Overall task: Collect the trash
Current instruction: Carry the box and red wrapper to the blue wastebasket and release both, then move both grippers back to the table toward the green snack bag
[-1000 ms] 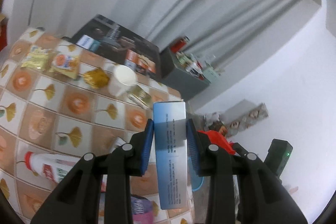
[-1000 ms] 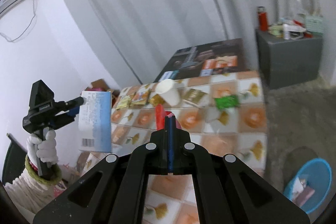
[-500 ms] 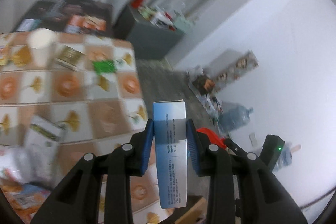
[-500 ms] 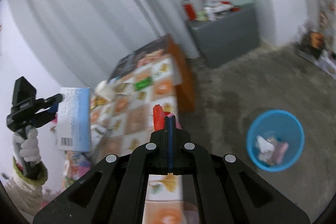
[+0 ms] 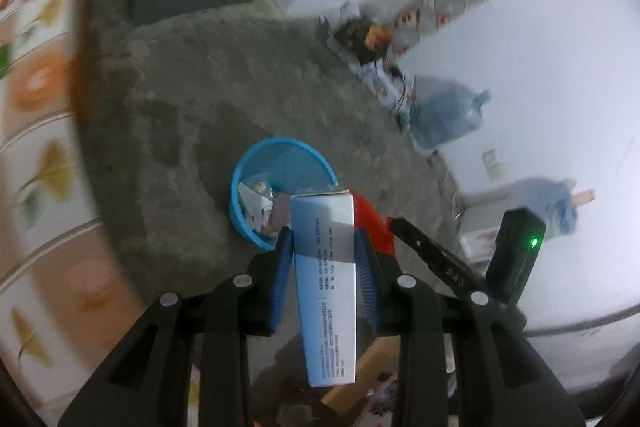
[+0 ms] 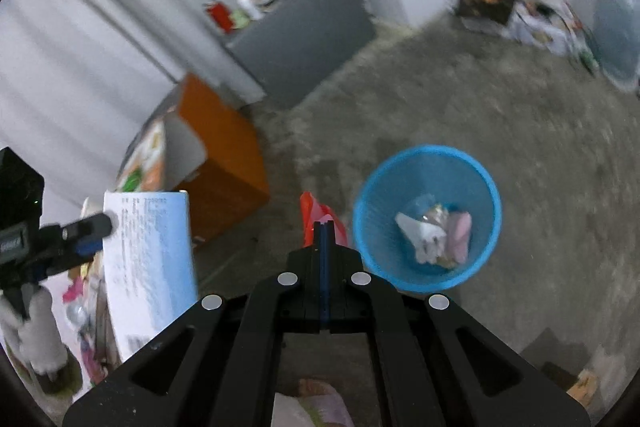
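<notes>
My left gripper [image 5: 323, 243] is shut on a tall white and blue carton [image 5: 326, 283], held in the air just short of a blue mesh bin [image 5: 276, 159] on the floor. The carton also shows in the right wrist view [image 6: 148, 267], at the left with the left gripper [image 6: 90, 231]. My right gripper [image 6: 323, 227] is shut on a red wrapper [image 6: 310, 215], held just left of the bin [image 6: 426, 215]. The bin holds some crumpled trash [image 6: 434, 235]. The red wrapper also shows in the left wrist view [image 5: 370, 219].
The tiled table [image 5: 36, 131] with an orange side [image 6: 224, 167] is at the left. A grey cabinet [image 6: 308, 31] stands by the curtain. A water jug [image 5: 448, 115] and clutter [image 5: 368, 39] lie along the white wall. Grey floor surrounds the bin.
Both grippers have swung away from the table toward the floor. The blue bin is now closer and nearly under both. Both grips are unchanged.
</notes>
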Motion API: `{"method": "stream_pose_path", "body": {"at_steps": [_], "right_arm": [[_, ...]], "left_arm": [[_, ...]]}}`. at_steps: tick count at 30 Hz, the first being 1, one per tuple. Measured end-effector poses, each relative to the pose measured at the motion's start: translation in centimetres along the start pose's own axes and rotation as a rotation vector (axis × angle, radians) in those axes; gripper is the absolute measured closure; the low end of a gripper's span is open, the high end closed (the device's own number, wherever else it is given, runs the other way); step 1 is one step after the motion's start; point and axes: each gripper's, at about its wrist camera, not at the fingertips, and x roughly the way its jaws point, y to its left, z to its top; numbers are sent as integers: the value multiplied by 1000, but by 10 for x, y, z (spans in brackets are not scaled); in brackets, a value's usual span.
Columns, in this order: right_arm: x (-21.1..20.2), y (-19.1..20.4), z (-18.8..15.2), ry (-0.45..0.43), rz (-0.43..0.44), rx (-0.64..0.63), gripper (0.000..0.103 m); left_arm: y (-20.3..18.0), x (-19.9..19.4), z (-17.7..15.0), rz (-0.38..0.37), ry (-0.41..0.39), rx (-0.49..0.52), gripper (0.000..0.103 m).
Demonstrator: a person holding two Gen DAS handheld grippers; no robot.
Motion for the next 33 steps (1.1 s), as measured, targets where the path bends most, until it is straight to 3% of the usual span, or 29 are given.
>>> {"method": "stream_pose_path", "body": {"at_steps": [3, 6, 8, 9, 12, 17, 20, 24, 28, 30, 33], "right_arm": [[22, -25, 9, 9, -43, 58, 103], [45, -42, 17, 9, -124, 86, 99], [60, -56, 20, 17, -176, 128, 80], [66, -64, 20, 17, -196, 153, 64], [67, -77, 12, 7, -226, 192, 62], [47, -74, -10, -7, -222, 165, 62], [28, -63, -18, -27, -193, 141, 62], [-4, -39, -27, -84, -109, 87, 57], [-28, -1, -44, -73, 79, 24, 52], [-33, 22, -53, -54, 132, -22, 51], [-36, 57, -66, -22, 236, -60, 49]], "left_arm": [[-17, 44, 11, 39, 26, 58, 73], [-22, 83, 22, 5, 31, 65, 71], [-23, 106, 29, 19, 28, 75, 56], [-19, 107, 30, 27, 13, 61, 48], [-10, 111, 30, 1, 2, 16, 48], [-3, 84, 28, 14, -6, 50, 48], [7, 40, 22, 8, -16, 68, 48], [31, -50, -2, 52, -117, 75, 47], [74, -171, -48, 154, -254, 50, 44], [97, -225, -69, 234, -321, 28, 44], [137, -306, -116, 349, -477, -58, 43]]}}
